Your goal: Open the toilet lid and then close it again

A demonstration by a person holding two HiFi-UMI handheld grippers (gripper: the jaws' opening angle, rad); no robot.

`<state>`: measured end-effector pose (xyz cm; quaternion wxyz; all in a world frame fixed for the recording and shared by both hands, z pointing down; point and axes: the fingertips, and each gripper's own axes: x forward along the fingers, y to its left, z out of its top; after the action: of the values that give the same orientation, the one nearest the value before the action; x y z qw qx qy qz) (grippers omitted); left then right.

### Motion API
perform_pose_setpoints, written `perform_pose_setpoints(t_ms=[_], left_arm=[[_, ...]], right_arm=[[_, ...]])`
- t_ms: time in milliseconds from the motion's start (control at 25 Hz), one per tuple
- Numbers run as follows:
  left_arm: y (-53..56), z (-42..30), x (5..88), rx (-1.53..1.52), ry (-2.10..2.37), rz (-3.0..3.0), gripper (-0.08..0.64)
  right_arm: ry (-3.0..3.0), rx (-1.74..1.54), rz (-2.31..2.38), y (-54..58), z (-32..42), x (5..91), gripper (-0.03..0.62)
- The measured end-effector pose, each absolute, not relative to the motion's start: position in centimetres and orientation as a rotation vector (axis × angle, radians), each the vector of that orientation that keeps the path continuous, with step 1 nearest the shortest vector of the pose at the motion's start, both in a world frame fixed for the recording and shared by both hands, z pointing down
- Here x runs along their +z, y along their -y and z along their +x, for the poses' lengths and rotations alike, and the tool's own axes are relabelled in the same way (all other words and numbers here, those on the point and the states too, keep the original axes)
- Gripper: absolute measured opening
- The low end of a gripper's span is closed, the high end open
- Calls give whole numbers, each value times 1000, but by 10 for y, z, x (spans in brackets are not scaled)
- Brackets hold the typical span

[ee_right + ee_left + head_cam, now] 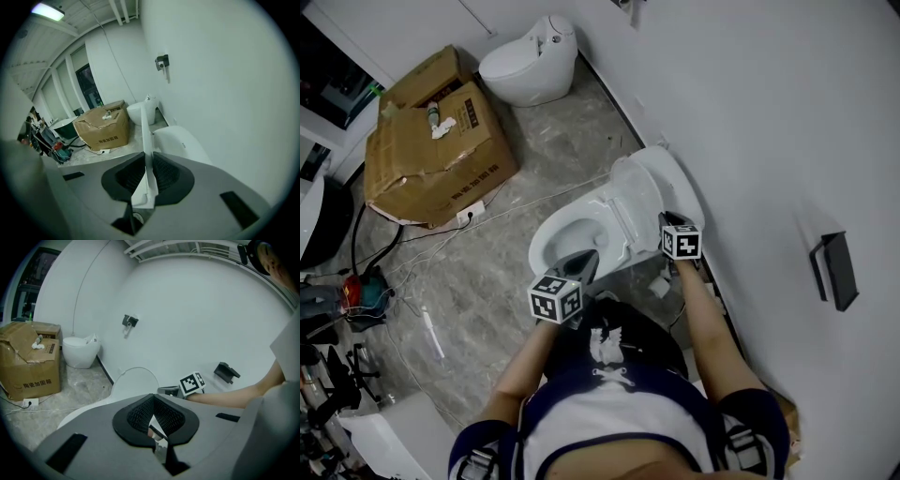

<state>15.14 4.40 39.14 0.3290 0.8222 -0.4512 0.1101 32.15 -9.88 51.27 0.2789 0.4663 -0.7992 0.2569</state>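
**Lid up and gripped at its edge, close to the wall**

The white wall (769, 131) runs right behind the toilet (546, 246) and along its right side, so you have very little room there. The grey marbled floor (553, 150) spreads out to the toilet's left and beyond it.

Well to the left of the toilet sits a big, crumpled cardboard box (431, 150). Farther along the same wall stands a second toilet (530, 66). Both are well clear of your arms.

The lid (628, 202) stands raised over the back of the toilet, leaning toward the wall, and the bowl is uncovered.

Your right gripper (667, 219) is at the lid's right edge, on the wall side of the toilet. In the right gripper view its pads are clamped on the thin white lid (145, 136), which you see edge-on running up between them.

Your left gripper (584, 263) hangs over the near rim of the toilet with its jaws pressed together and nothing between them.

A black holder (834, 270) is fixed to the wall right of the toilet, near your right forearm. A white socket strip (470, 213) with cables lies on the floor to the toilet's left.
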Motion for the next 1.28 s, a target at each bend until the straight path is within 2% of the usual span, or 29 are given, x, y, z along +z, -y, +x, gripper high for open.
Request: perform_pose_setpoints(t_ms=[1280], left_arm=[[-32,107,437,271,1238,1963,6]], right_arm=[[2291,538,752,6,180,516,67]])
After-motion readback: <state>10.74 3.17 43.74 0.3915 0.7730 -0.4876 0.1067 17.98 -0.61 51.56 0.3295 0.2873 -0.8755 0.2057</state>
